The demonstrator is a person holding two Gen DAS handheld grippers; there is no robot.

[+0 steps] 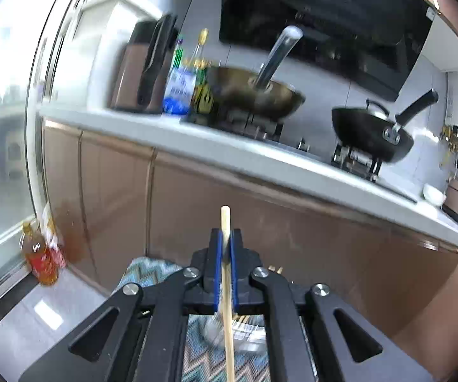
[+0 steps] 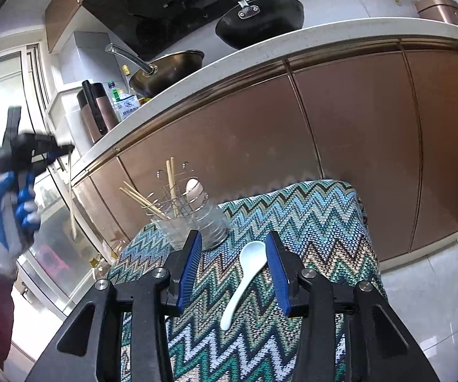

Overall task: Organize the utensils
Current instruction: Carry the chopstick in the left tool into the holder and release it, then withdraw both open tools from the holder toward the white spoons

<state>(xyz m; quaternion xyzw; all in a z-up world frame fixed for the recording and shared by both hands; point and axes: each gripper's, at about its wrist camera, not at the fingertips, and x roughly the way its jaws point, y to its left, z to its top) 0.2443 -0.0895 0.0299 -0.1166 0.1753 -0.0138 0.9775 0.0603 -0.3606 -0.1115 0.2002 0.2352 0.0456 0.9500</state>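
We pinch a chopstick (image 1: 227,273) in our left gripper (image 1: 225,245); next, drop it into the holder (image 2: 178,219) at the surface's far-left corner; right gripper (image 2: 233,270) hangs spread over the spoon (image 2: 245,280).

Open zigzag cloth (image 2: 308,222) is left free right of the white spoon (image 2: 245,281), which sits between the spread jaws of the right gripper (image 2: 233,262). Straight ahead, the way is blocked by the wire utensil holder (image 2: 184,219) with chopsticks (image 2: 171,184) sticking out, cabinet doors (image 2: 340,146) close behind.
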